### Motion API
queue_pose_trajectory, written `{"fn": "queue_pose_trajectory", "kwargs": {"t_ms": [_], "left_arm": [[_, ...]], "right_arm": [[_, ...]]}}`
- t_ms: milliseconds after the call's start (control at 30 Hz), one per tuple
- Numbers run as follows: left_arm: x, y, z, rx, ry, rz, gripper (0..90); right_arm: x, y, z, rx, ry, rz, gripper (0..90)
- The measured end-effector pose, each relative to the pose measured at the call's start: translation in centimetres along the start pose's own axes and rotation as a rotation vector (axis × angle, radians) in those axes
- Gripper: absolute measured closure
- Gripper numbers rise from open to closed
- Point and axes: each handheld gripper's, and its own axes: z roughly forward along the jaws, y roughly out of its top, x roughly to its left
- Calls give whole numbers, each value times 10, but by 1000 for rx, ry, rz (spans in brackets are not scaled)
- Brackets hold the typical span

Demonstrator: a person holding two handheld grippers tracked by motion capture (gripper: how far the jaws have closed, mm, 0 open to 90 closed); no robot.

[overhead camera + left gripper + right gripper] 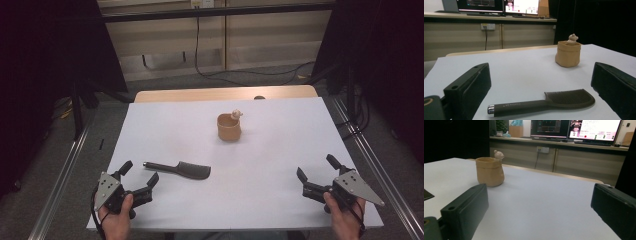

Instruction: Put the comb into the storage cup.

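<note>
We find one piece of lettering on the things at hand: a small line of pale script along the handle of the dark comb (544, 103), too fine for us to read. The monitors (594, 130) on the far counter show coloured text and panels, which we cannot make out either.

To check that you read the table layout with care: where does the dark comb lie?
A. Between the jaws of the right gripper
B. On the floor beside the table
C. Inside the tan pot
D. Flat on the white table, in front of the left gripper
D: the comb lies flat on the white table just ahead of the open left gripper, apart from the tan pot.
</note>
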Motion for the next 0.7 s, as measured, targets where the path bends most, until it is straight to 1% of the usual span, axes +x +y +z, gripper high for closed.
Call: {"fn": "queue_pose_trajectory", "kwargs": {"t_ms": [67,267,300,333,367,400,433,467,567,633,667,700], "left_arm": [[0,0,0,10,3,3,29],[0,-1,1,18,2,-2,27],[1,-1,2,24,-7,-7,27],[2,0,3,52,-32,0,26],[3,1,3,60,-44,0,25],[4,2,3,54,-56,-8,25],[4,2,3,54,-56,-8,24],[4,4,3,53,-68,1,25],[4,6,4,51,-69,10,20],[3,6,5,51,-71,4,23],[4,7,7,65,-68,27,23],[4,7,8,66,-73,17,25]], "right_arm": [[0,0,0,-2,2,1,6],[0,-1,1,-2,8,13,0],[0,-1,1,-2,8,17,0],[1,-1,1,-3,15,17,0],[1,-1,1,-3,19,16,0],[1,-1,1,-2,28,18,0],[1,-1,1,-2,28,18,0],[2,-1,1,-1,40,21,0],[2,-2,3,-2,46,27,0],[2,-2,3,-1,48,30,0],[3,-2,4,-1,50,30,0],[3,-2,4,-1,50,31,0]]}}
